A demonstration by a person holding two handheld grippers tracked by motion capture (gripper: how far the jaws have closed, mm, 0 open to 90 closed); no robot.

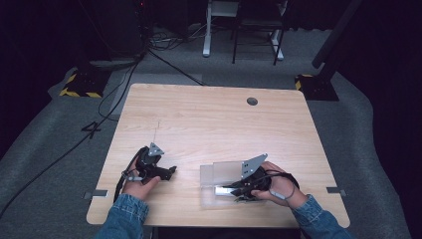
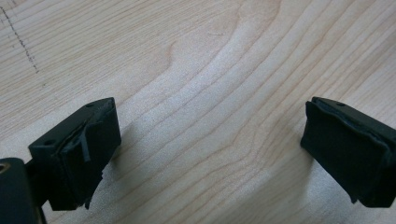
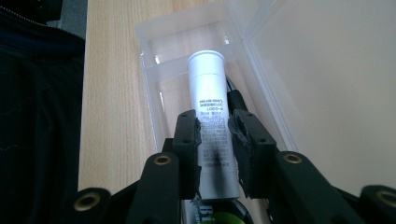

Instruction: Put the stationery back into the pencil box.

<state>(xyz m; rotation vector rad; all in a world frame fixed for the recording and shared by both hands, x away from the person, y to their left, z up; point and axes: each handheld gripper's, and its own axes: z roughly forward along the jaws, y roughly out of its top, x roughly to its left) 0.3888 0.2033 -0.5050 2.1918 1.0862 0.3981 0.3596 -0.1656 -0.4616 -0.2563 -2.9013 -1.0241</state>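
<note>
The tube sits between the pads of the right gripper, which press on its two sides about halfway along its length, so the jaws are clamped on it. It is a white cylinder with small dark print, and it lies inside the open clear box, in the tray half, with the lid folded out flat beside it. In the right gripper view the tube's long axis runs straight away from the camera, in line with the jaws, its rounded white end pointing toward the box's far wall and its near end hidden under the gripper. In the high view the tube lies level on the near right part of the table, its long axis running across the table from left to right, with the right gripper coming at it from the right. The right hand lies low over the table, the denim sleeve entering from the bottom edge, and the gripper points leftward into the box. The left gripper rests well apart from the box on the near left of the table, its jaws standing wide over bare wood, and the left hand holds it from below with the jaws pointing right.
</note>
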